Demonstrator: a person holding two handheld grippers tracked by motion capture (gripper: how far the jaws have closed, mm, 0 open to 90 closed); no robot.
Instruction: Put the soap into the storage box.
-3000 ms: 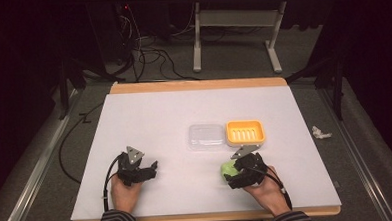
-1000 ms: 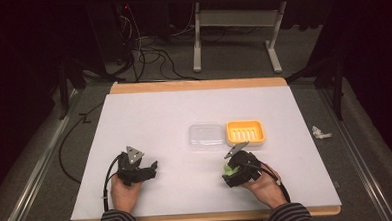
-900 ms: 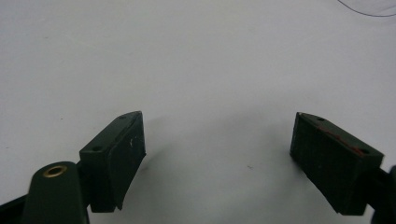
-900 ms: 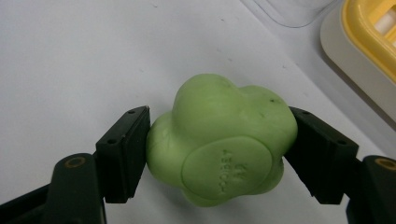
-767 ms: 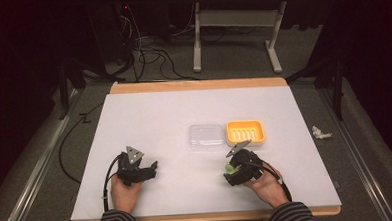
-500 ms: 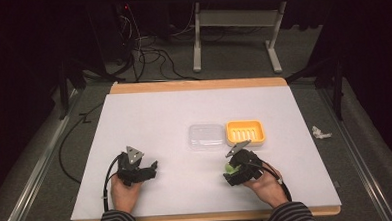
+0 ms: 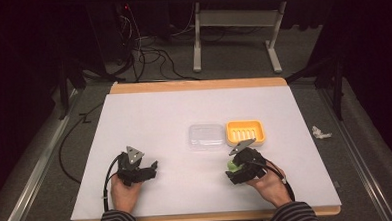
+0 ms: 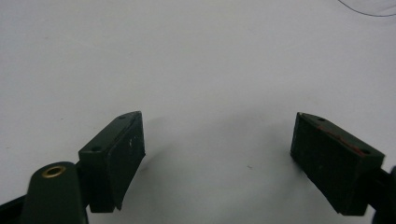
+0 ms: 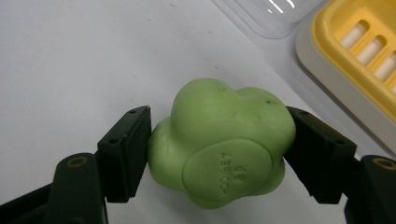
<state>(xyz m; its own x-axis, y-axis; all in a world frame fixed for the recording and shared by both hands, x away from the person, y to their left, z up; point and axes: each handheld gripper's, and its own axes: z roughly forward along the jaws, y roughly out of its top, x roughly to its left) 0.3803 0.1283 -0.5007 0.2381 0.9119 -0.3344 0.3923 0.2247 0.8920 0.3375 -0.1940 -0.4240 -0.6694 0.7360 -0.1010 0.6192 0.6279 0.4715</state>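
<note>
Nearby, the right gripper [image 9: 219, 154] clamps the green soap [image 9: 222, 147] just short of the yellow dish [image 9: 369, 56], left gripper [image 8: 219, 154] apart.

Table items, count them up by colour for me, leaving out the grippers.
Green: 1, lumpy soap
Yellow: 1, soap dish
Clear: 1, plastic lid
Total: 3

embossed lettering on green soap [image 9: 224, 149], illegible
</note>
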